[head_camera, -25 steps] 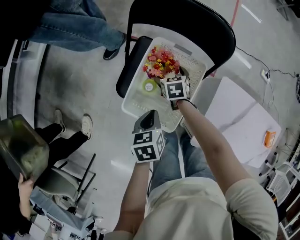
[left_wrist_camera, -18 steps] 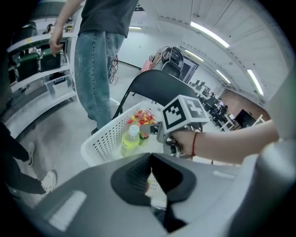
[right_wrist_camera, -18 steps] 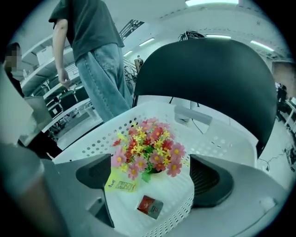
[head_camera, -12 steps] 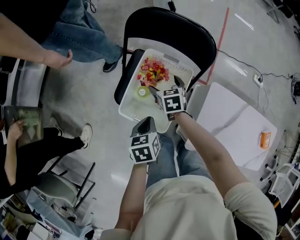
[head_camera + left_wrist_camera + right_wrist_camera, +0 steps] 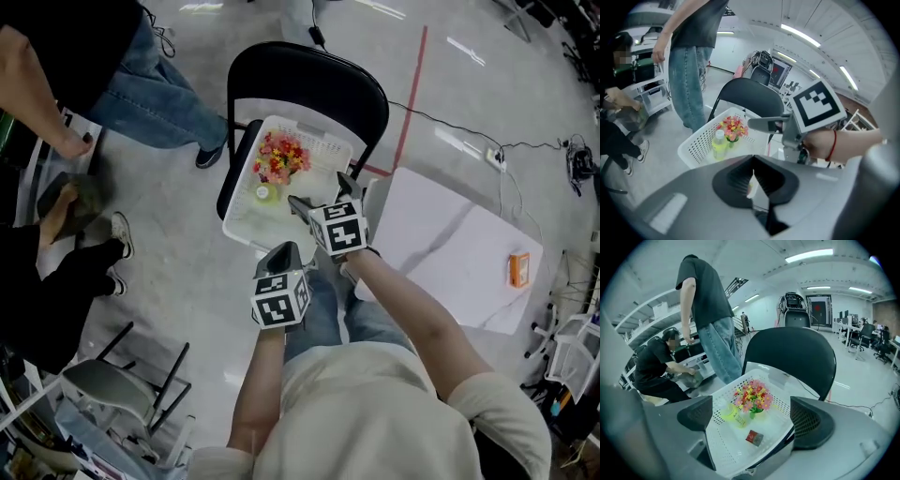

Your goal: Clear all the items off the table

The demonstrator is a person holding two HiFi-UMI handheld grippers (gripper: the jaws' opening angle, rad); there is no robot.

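A white perforated basket rests on a black chair. It holds a bunch of pink and yellow flowers, a yellow-green bottle and a small red packet. My right gripper hovers at the basket's near right edge, open and empty; in the right gripper view its jaws frame the flowers and the bottle. My left gripper is lower, short of the basket, shut with nothing held. To the right stands the white table with an orange item.
A person in jeans stands left of the chair, and another person crouches at the far left handling something. A grey folding seat is at the lower left. Cables run along the floor beyond the table.
My right gripper has drawn back from over the basket to its near edge. The left gripper stays shut below it. The people at the left have shifted.
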